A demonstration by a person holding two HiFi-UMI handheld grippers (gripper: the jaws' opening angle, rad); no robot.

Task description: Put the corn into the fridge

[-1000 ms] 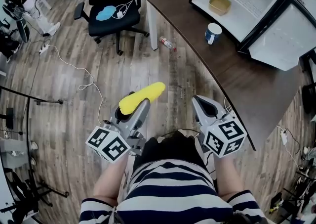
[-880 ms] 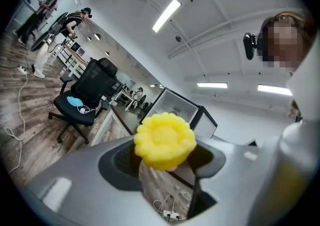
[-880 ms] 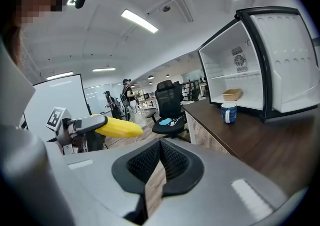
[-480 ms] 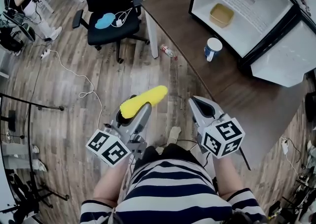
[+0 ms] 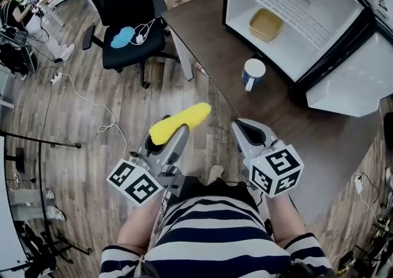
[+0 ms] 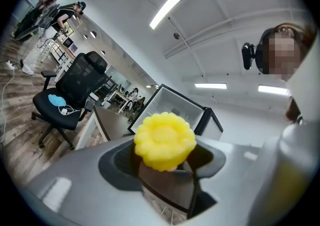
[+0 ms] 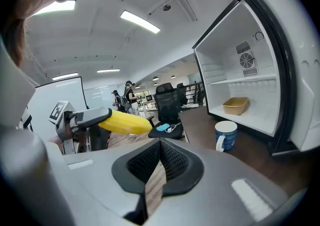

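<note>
the open fridge (image 5: 334, 34) holds only a shallow tan tray (image 5: 266, 24) on its shelf, a blue-and-white mug (image 5: 253, 72) stands on the brown table (image 5: 215, 37) before it, and the corn (image 5: 180, 123), a smooth bright-yellow cob, juts above the wood floor, pinched in the left gripper (image 5: 171, 137), while the right gripper (image 5: 244, 131) is pressed together, empty.

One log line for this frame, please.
left gripper: shut on corn | right gripper: shut, empty | fridge: open, tan tray inside | corn: not yet in fridge
</note>
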